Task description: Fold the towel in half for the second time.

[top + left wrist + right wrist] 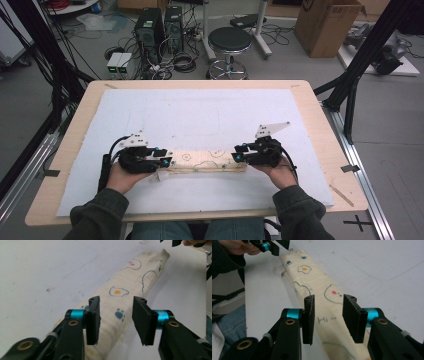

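A cream cloth (pixel 205 162), folded into a long narrow strip and printed with fried eggs, paw prints and blue outlines, lies crosswise near the table's front edge. My left gripper (pixel 165 159) hovers at its left end, jaws apart. In the left gripper view the gripper (pixel 117 300) straddles the cloth (pixel 125 282) without the pads pressing on it. My right gripper (pixel 240 154) is at the right end. In the right gripper view it (pixel 329 298) stands open over the cloth (pixel 312 282), with the other gripper (pixel 270 246) far off at the top left.
A white sheet (pixel 200 115) covers most of the wooden table (pixel 320 125). Behind the table on the floor are a black stool (pixel 229 42), computer towers (pixel 150 30) with cables, and a cardboard box (pixel 325 25). Black frame posts (pixel 350 85) stand at both sides.
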`<state>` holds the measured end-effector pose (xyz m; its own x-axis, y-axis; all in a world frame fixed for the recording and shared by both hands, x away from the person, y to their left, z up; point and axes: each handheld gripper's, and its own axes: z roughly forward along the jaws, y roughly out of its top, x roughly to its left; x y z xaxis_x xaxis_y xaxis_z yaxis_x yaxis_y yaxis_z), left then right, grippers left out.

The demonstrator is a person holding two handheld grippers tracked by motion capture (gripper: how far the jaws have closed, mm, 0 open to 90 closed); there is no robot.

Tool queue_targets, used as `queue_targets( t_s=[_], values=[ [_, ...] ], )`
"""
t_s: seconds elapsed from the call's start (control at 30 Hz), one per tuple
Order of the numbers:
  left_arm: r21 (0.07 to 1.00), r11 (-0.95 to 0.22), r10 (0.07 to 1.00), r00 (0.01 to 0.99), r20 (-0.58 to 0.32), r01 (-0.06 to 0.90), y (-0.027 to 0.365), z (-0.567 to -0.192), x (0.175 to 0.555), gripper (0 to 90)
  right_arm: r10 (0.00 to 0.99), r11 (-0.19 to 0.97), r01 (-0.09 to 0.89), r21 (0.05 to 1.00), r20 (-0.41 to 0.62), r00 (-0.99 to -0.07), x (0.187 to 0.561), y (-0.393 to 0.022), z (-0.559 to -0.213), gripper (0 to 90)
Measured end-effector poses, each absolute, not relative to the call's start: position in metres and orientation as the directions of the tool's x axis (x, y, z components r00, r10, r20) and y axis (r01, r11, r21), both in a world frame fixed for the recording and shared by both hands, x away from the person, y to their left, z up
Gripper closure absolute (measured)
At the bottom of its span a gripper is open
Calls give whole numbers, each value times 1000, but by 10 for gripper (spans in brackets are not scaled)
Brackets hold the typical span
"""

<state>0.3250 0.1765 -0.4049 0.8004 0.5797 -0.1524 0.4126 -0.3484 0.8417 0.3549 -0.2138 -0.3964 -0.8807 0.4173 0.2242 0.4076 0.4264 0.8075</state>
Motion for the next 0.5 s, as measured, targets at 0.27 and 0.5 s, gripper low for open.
queue_targets(
  t_s=[0.27, 0.5],
  values=[
    [804, -416, 549, 822, -151, 425, 141, -413, 344, 858, 395, 502, 405, 764, 214, -893, 367, -174, -402, 829],
    [762, -491, 521, 843, -132, 422, 125, -424, 344, 875, 367, 549, 393, 738, 209, -906, 369, -149, -410, 847]
  ],
)
